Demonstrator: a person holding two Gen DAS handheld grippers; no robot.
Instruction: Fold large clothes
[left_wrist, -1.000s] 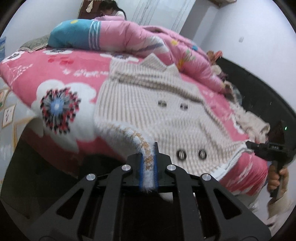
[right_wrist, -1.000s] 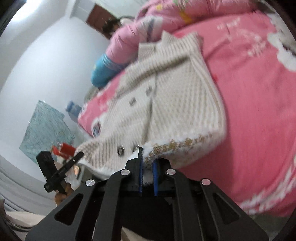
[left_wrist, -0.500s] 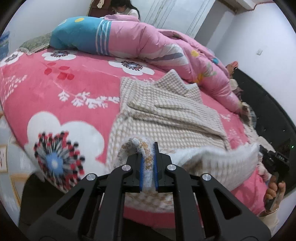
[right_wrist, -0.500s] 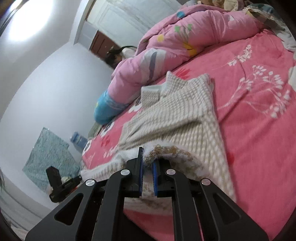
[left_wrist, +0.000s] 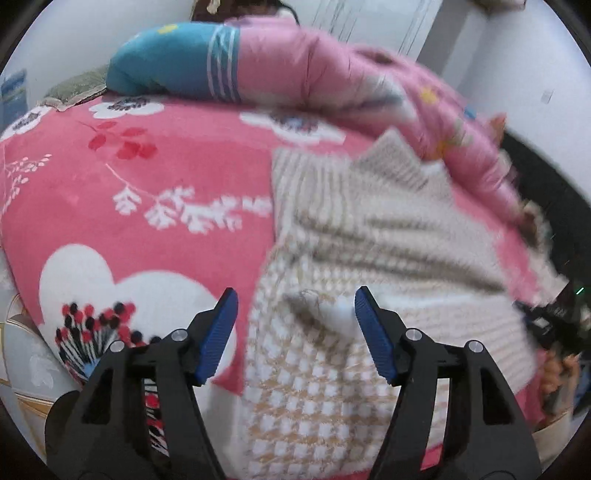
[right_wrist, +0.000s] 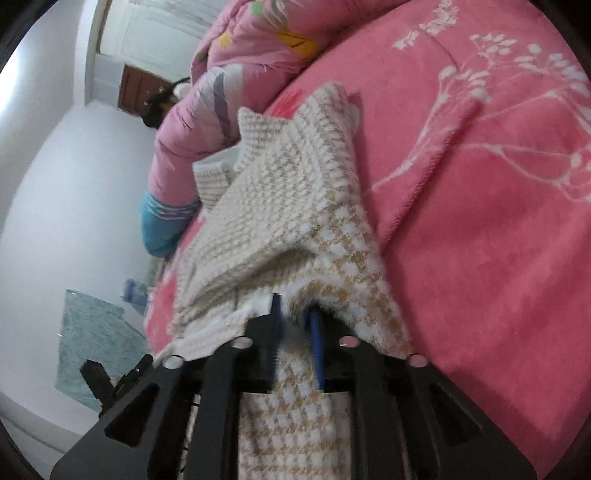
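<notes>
A beige and white knitted sweater lies on the pink flowered blanket, its lower half folded up over the upper half. My left gripper hangs over the near left corner, jaws opening wide. The fuzzy hem corner lies loose between the blue pads, touching neither. In the right wrist view the sweater runs away from my right gripper. Its jaws are opening, with the hem cloth between the parted pads. Each view shows the other gripper at its edge, the right one and the left one.
A pink and blue quilt is heaped along the far side of the bed, just beyond the sweater's collar. A person is behind it near a brown door. A dark bed frame is at the right. A teal cloth lies off the bed.
Both grippers carried the hem forward over the sweater, folding it in half and hiding the buttons. The left jaws have opened and let go of the hem. The right jaws have parted slightly.
</notes>
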